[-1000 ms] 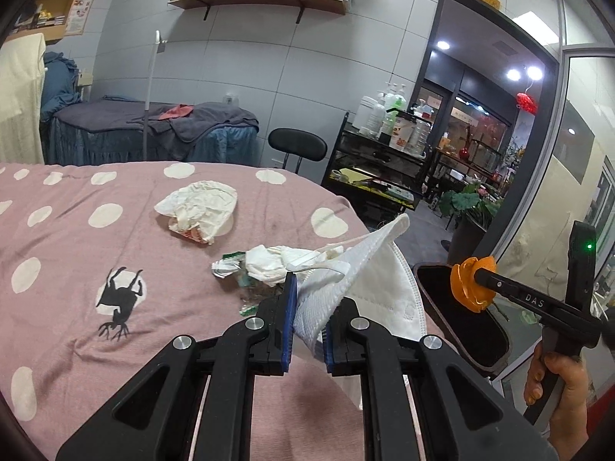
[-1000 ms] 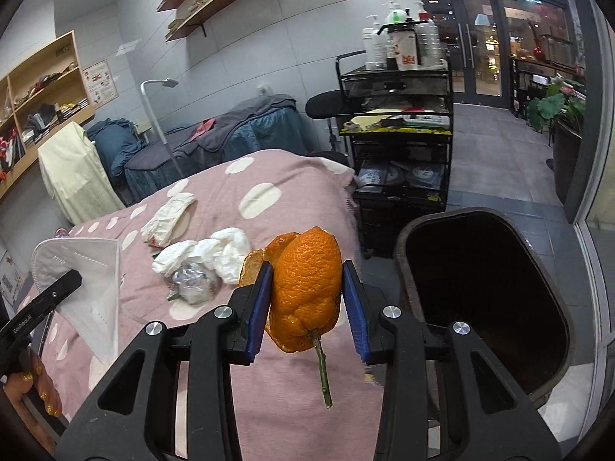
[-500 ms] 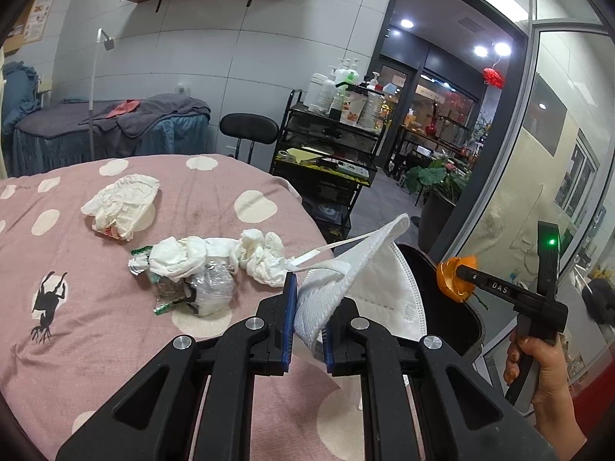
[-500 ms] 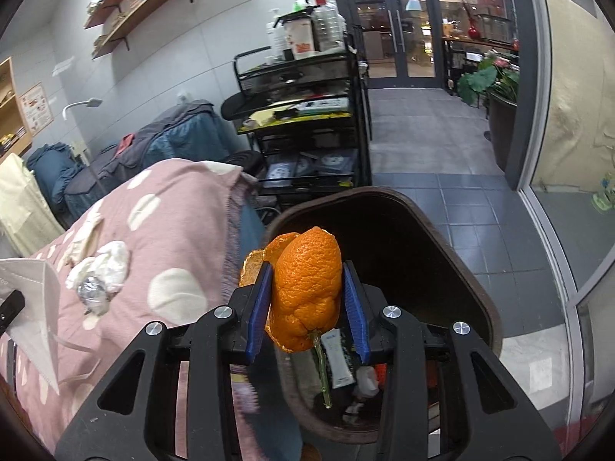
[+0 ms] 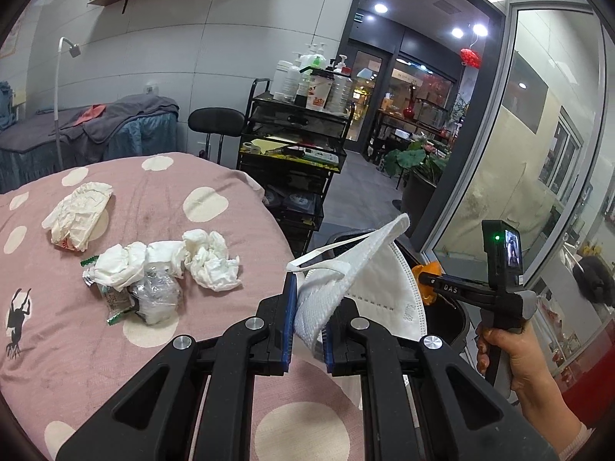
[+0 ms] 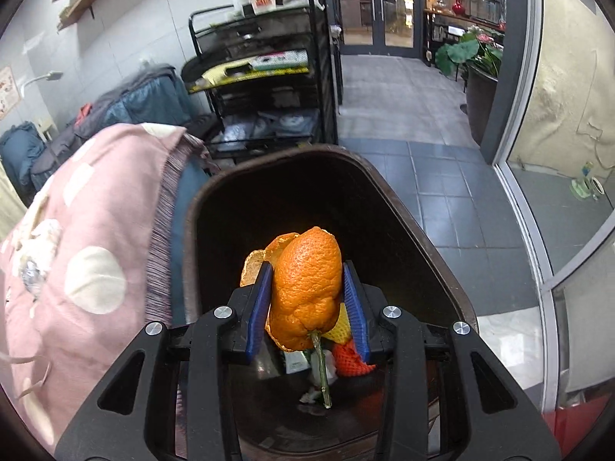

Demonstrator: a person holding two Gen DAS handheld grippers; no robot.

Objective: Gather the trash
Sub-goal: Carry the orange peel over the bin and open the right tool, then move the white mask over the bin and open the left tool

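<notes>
Right claw [image 6: 307, 307] gripped orange peel [image 6: 305, 288] over bin [image 6: 403, 207] | left claw [image 5: 307, 322] clamped mask [image 5: 369, 284] | tissues [image 5: 173, 261] remained on counter [image 5: 57, 345]

I count one white face mask [image 5: 369, 288], one orange peel [image 6: 305, 288], one dark bin [image 6: 384, 207], two grippers, and one tissue-and-wrapper heap [image 5: 161, 269] at centre left.

Both grippers are black with blue pads [image 5: 289, 319] and shiny round screws [image 5: 254, 322]. The right gripper [image 5: 426, 288] has white letters and a small green light [image 5: 497, 237].
</notes>
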